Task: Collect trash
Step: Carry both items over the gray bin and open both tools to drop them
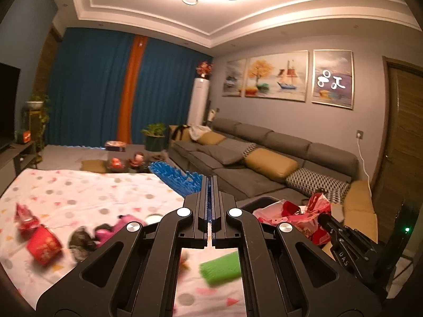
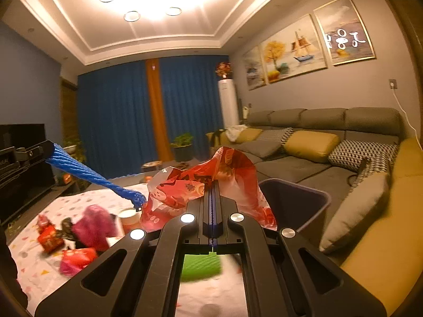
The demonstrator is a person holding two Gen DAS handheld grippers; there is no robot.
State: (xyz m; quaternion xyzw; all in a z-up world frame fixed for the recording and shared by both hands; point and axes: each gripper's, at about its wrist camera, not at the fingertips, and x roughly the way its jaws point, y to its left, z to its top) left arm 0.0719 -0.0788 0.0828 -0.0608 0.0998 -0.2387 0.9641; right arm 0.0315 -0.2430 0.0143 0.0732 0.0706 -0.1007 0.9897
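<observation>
both grippers loaded, trash on the table and a bin by the sofa

left wrist view: my left gripper (image 1: 210,182) has its jaws pinched on blue foam netting (image 1: 175,178); on the spotted tablecloth (image 1: 79,192) lie red wrappers (image 1: 39,240) and a green foam sleeve (image 1: 220,268) (blurred). right wrist view: my right gripper (image 2: 211,185) has its jaws clamped on a red printed plastic bag (image 2: 185,187), held just beside the dark bin (image 2: 298,200), which stands between table and sofa (image 2: 304,158).
</observation>
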